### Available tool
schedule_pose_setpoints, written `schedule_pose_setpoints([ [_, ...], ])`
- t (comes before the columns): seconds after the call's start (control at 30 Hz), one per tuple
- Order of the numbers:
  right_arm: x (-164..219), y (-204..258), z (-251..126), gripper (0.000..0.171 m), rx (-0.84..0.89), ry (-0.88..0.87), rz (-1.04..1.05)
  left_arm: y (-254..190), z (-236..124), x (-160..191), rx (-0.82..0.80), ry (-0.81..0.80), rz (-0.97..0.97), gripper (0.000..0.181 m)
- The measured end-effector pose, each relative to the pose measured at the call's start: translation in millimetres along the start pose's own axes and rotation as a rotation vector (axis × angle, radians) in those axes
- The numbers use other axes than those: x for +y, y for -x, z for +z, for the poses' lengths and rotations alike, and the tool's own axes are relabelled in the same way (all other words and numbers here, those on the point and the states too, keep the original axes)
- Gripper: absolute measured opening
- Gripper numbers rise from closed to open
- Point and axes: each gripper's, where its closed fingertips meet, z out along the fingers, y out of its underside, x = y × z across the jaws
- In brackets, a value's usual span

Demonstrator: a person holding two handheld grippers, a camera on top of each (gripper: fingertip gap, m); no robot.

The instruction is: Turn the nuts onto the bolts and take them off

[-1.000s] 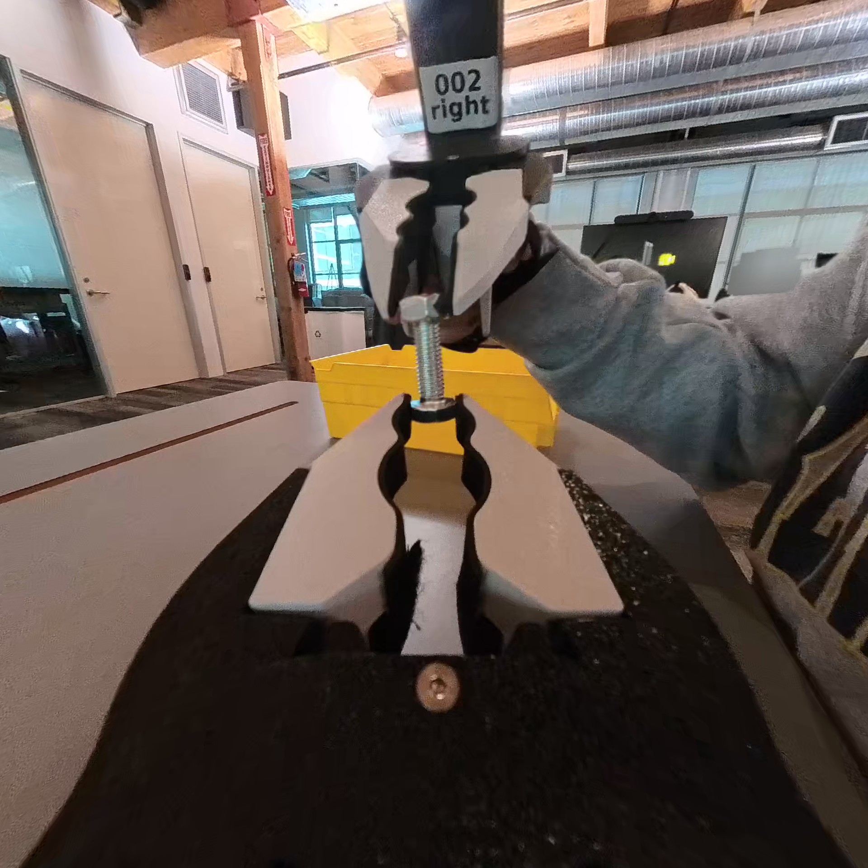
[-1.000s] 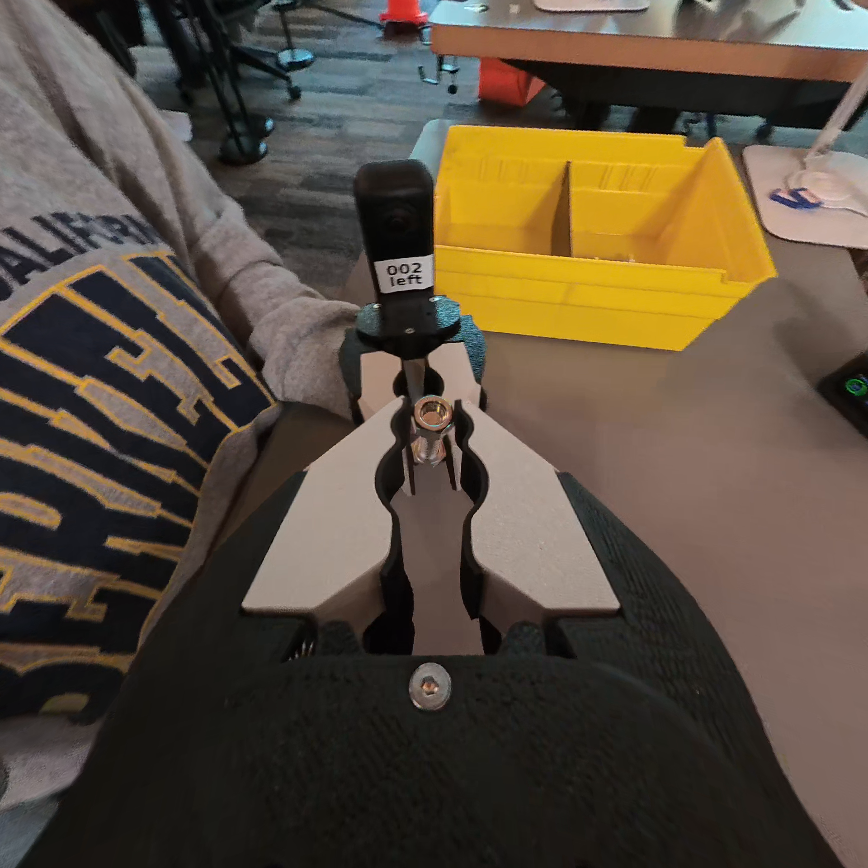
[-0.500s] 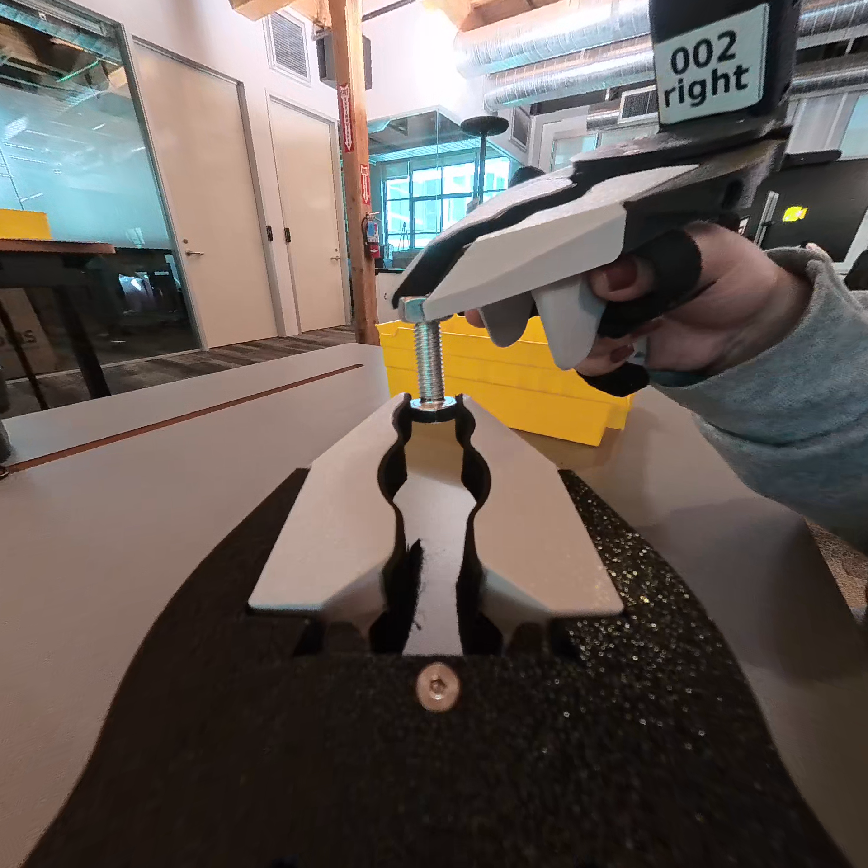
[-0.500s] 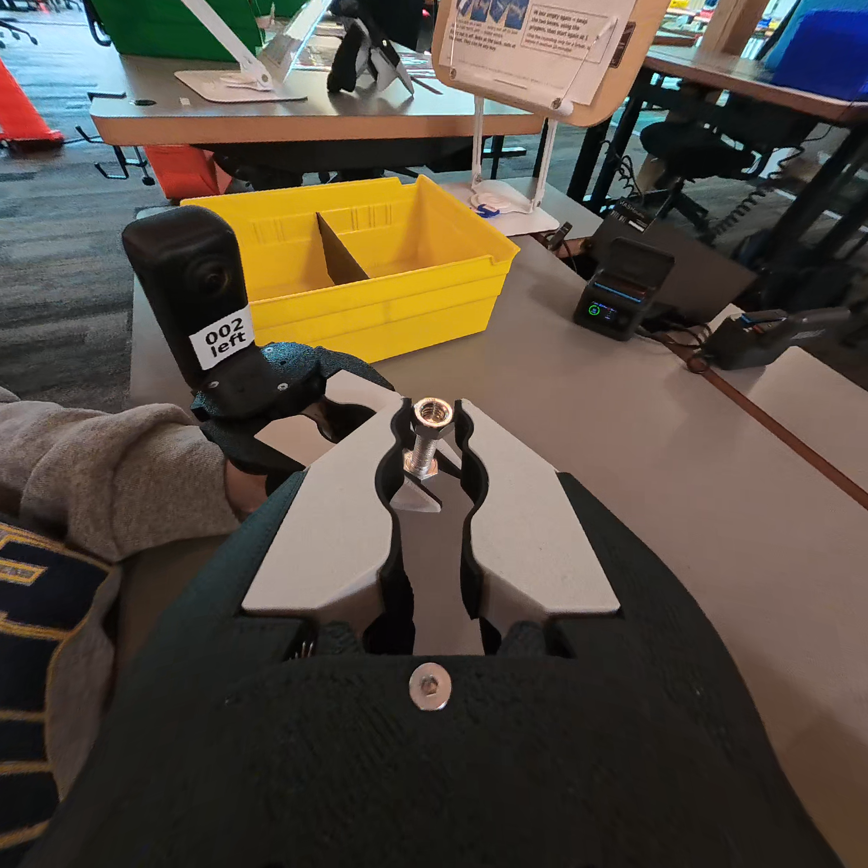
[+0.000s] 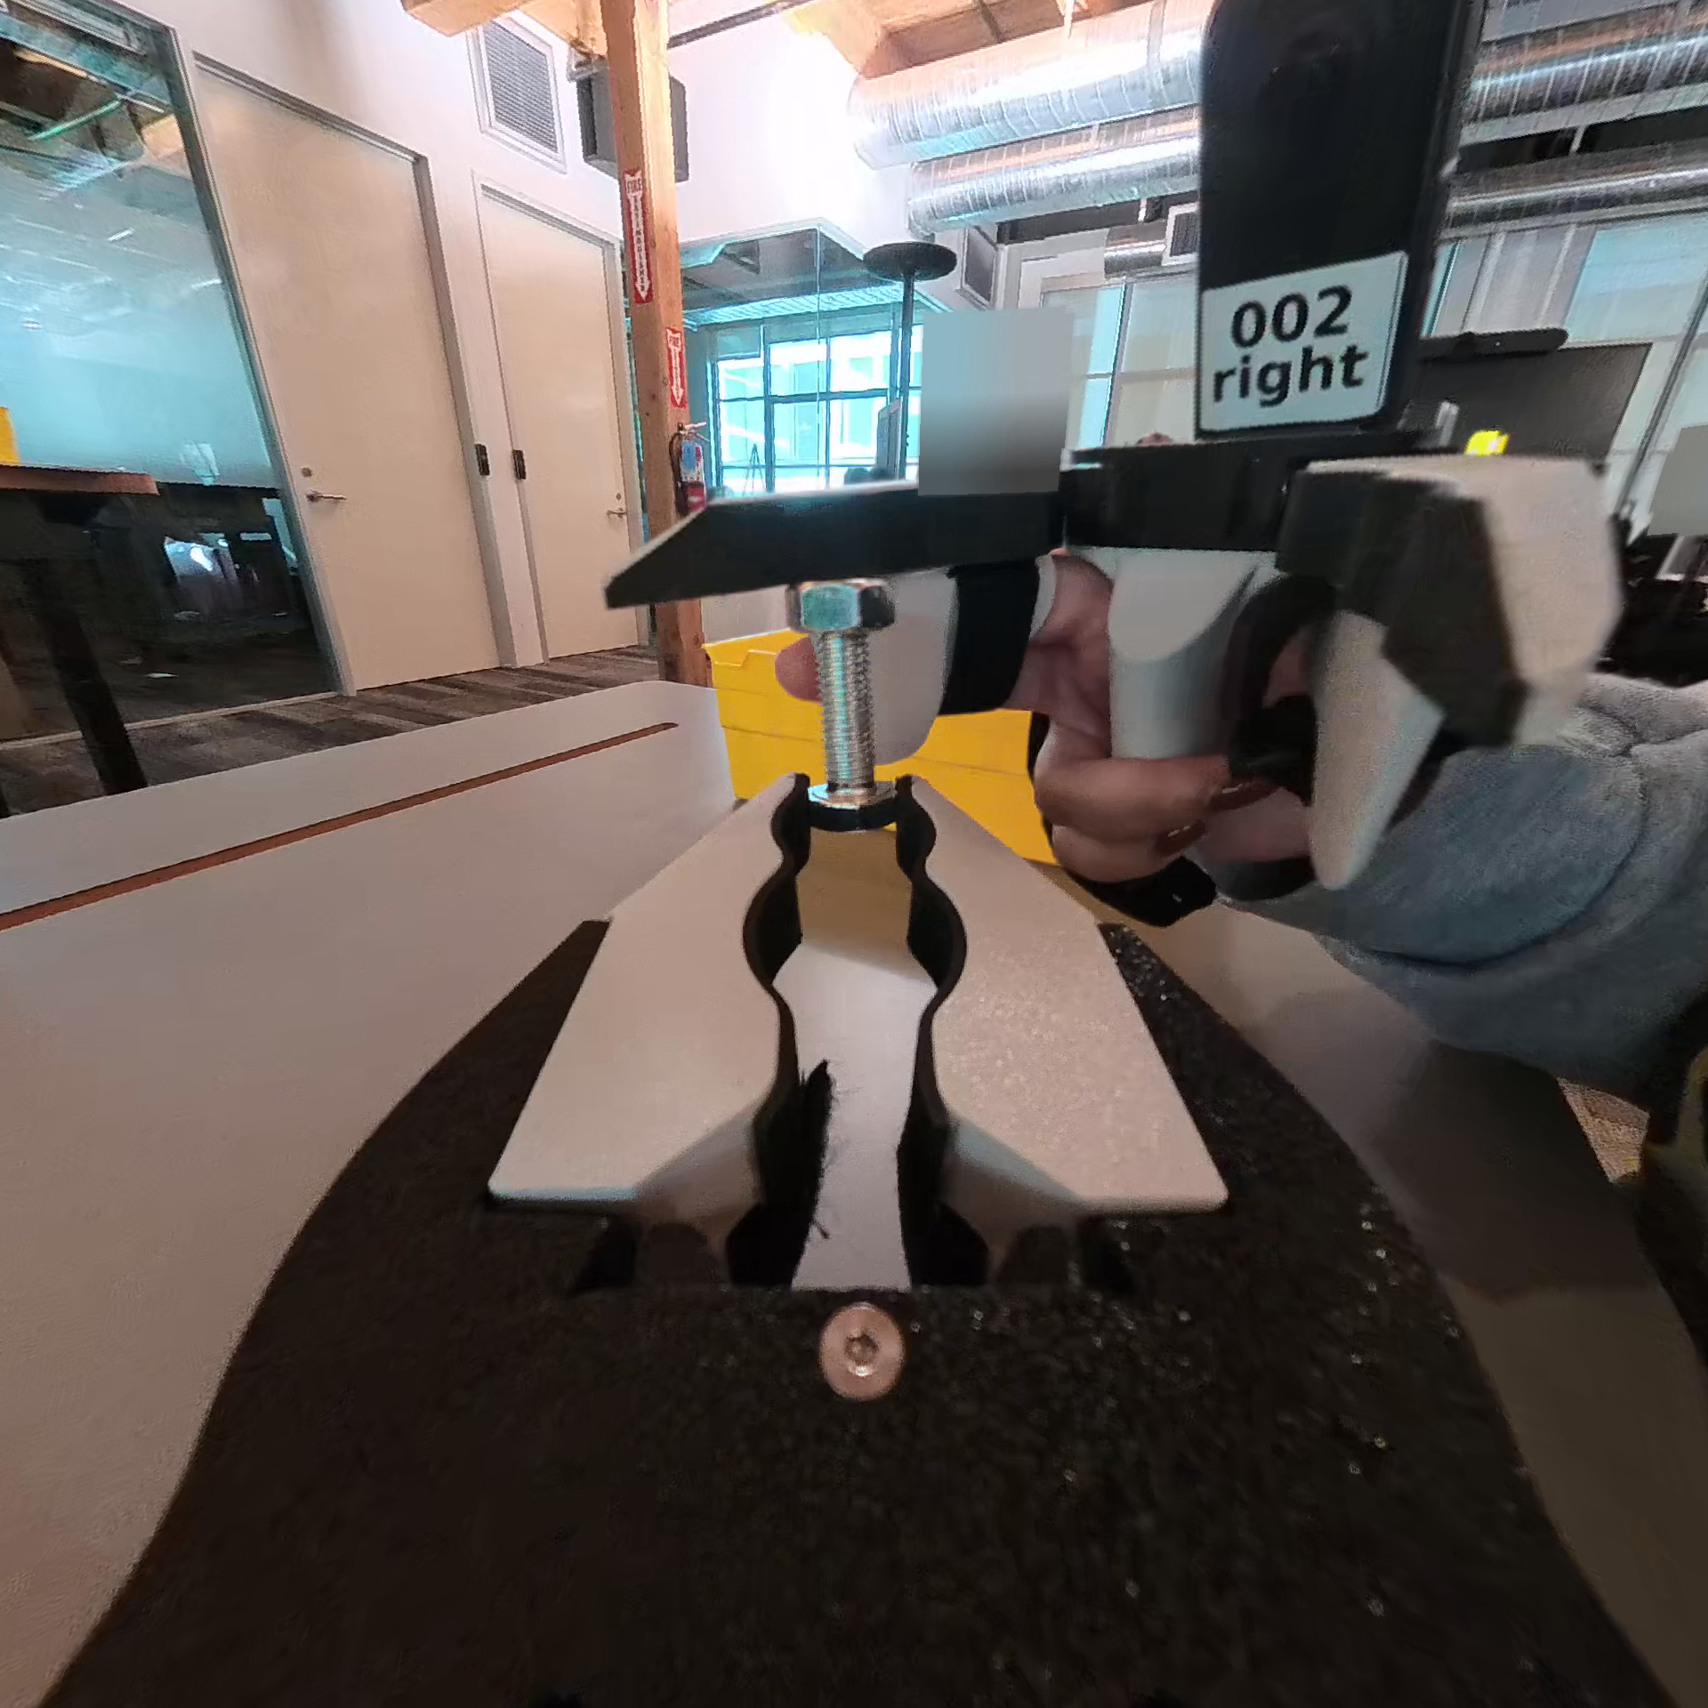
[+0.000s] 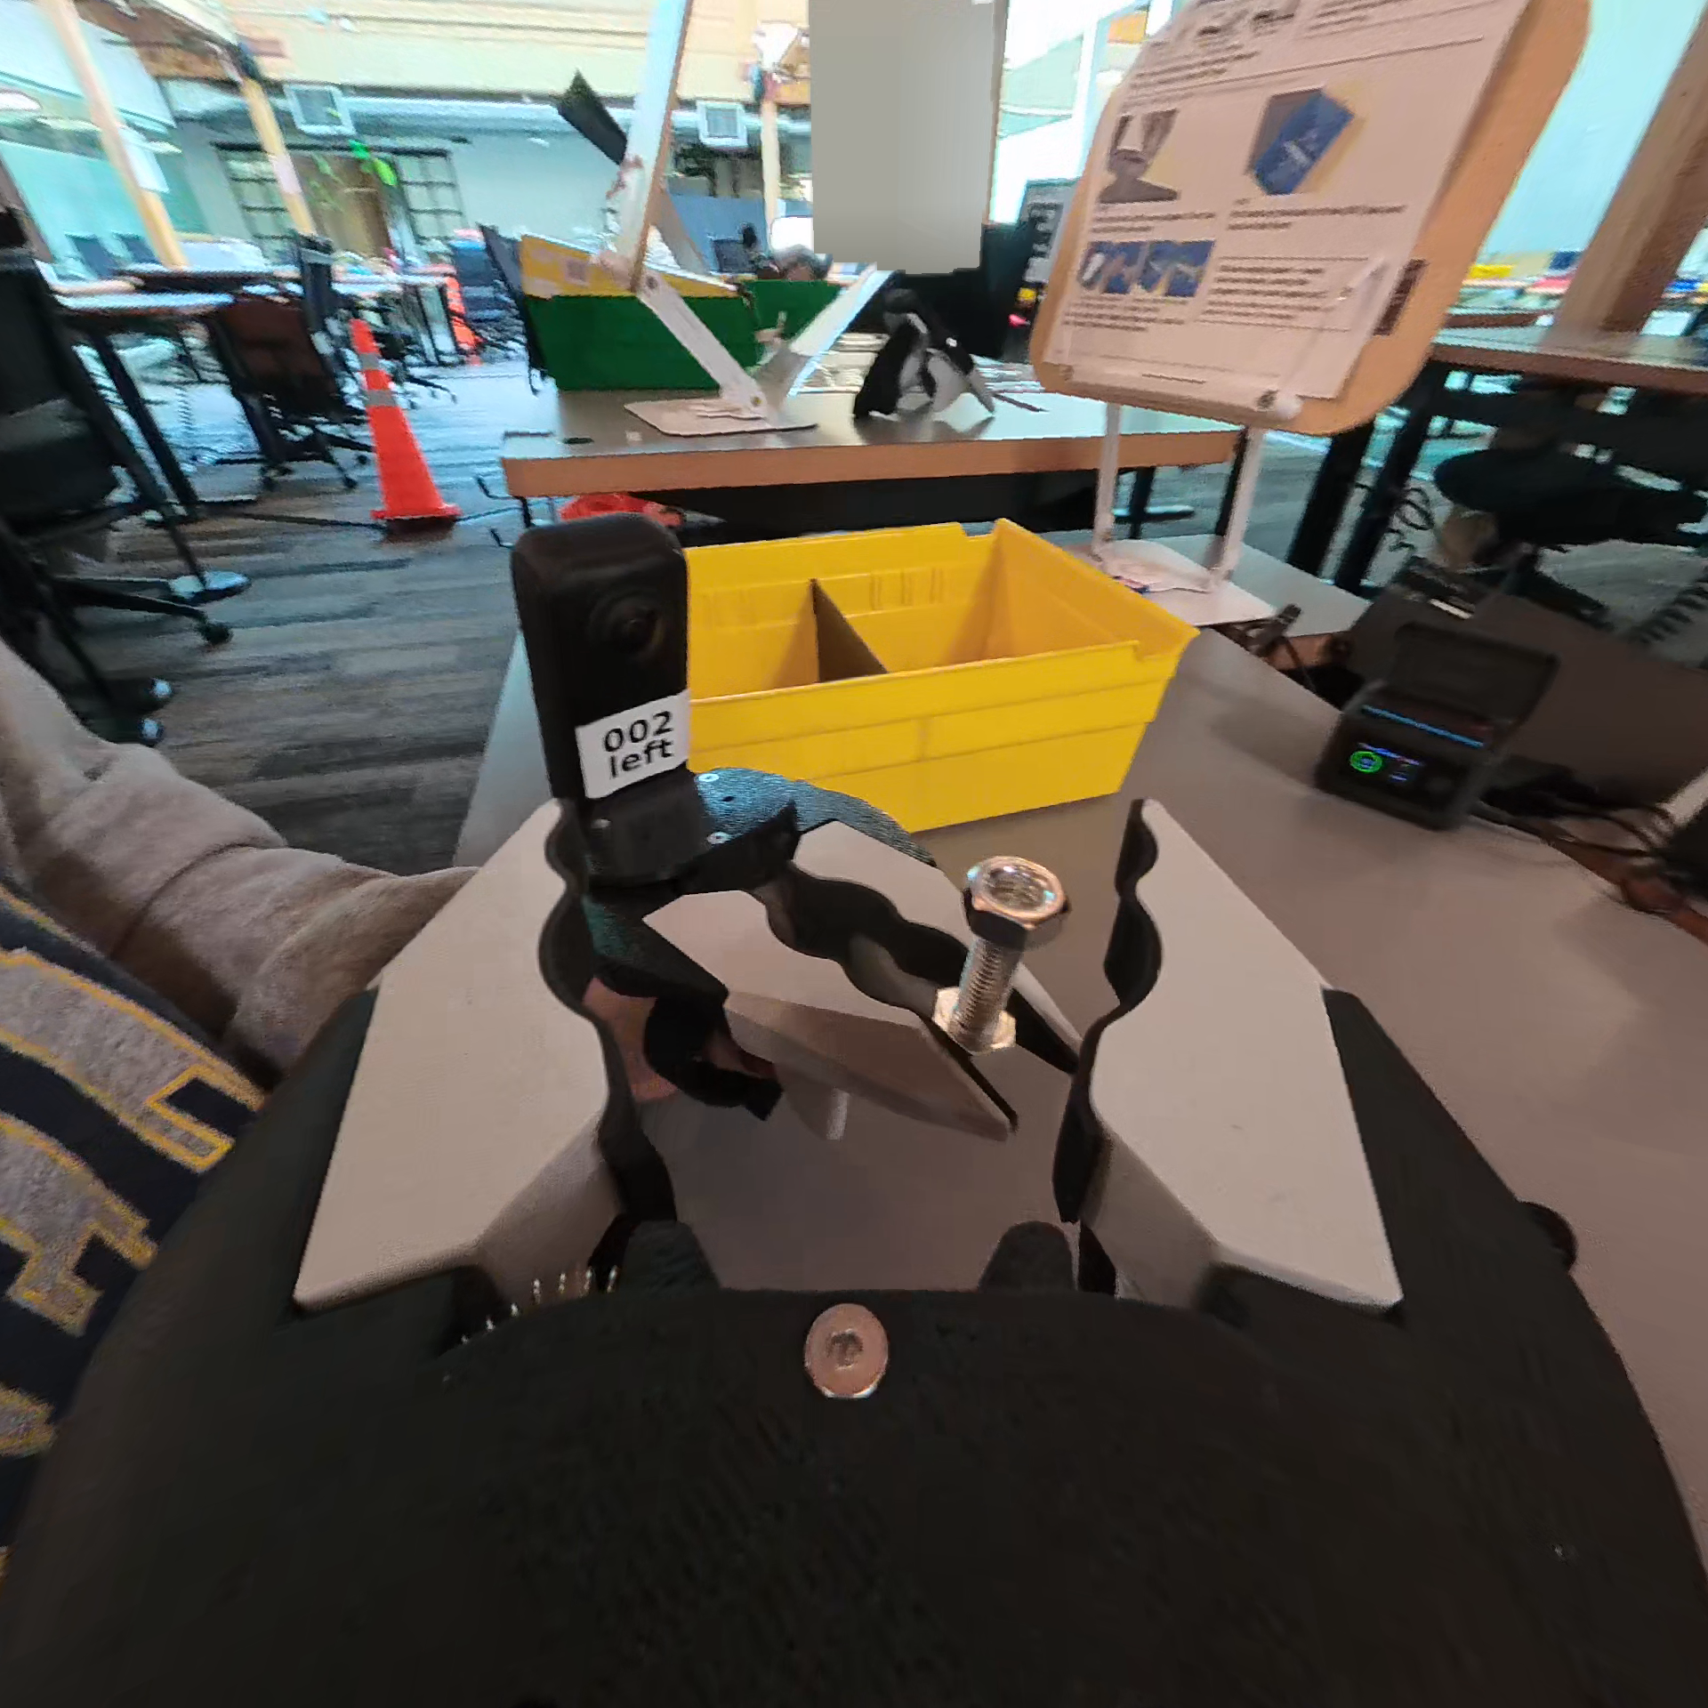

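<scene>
My left gripper [image 5: 850, 806] is shut on a hex nut [image 5: 850, 797] at its fingertips. A silver bolt [image 5: 843, 689] stands upright out of the nut, head on top. My right gripper [image 6: 848, 832] is open, with its jaws spread wide on either side of the bolt head [image 6: 1014, 901] and apart from it. In the left wrist view the right gripper [image 5: 702, 555] shows side-on just above the bolt head, held by a hand in a grey sleeve. In the right wrist view the left gripper [image 6: 998, 1049] grips the nut [image 6: 970, 1024] low on the bolt's thread.
A yellow divided bin [image 6: 924, 739] stands on the grey table [image 6: 1386, 970] just beyond the grippers, also in the left wrist view [image 5: 767, 702]. A small black device [image 6: 1433, 739] with cables sits at the right. A sign board on a stand [image 6: 1294, 213] rises behind the bin. One gripper's finger ends stand about 7 cm off the other's.
The right gripper swung around the bolt while shut on its head, then opened and let the head go. The left gripper kept hold of the nut.
</scene>
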Motion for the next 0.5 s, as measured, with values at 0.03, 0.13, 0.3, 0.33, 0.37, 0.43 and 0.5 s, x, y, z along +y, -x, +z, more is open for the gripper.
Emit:
schedule_pose_setpoints([
  [0.03,0.0,2.9,-0.1,0.114,-0.018,-0.008,0.009,-0.3,0.2,0.4,0.004,0.003,-0.003,0.016],
  [0.13,1.2,11.6,-9.7,0.115,-0.041,-0.009,0.035,3.5,-1.7,-1.2,-0.007,-0.009,-0.025,0.016],
  [0.3,-0.9,5.4,-18.5,0.112,0.012,-0.038,0.024,-3.6,2.0,3.5,0.019,0.026,0.008,0.016],
  [0.33,-0.5,6.3,-14.2,0.112,-0.004,-0.039,0.029,-8.9,4.4,5.8,0.039,0.041,0.025,0.016],
  [0.37,0.6,8.1,-10.3,0.113,-0.020,-0.038,0.031,-12.3,6.1,7.6,0.050,0.051,0.036,0.016],
  [0.43,2.9,12.3,-9.2,0.112,-0.035,-0.039,0.030,-10.1,5.5,7.7,0.038,0.052,0.032,0.016],
  [0.5,2.3,11.2,-19.8,0.110,-0.009,-0.058,0.024,-2.3,1.1,2.6,0.002,0.019,-0.001,0.016],
])
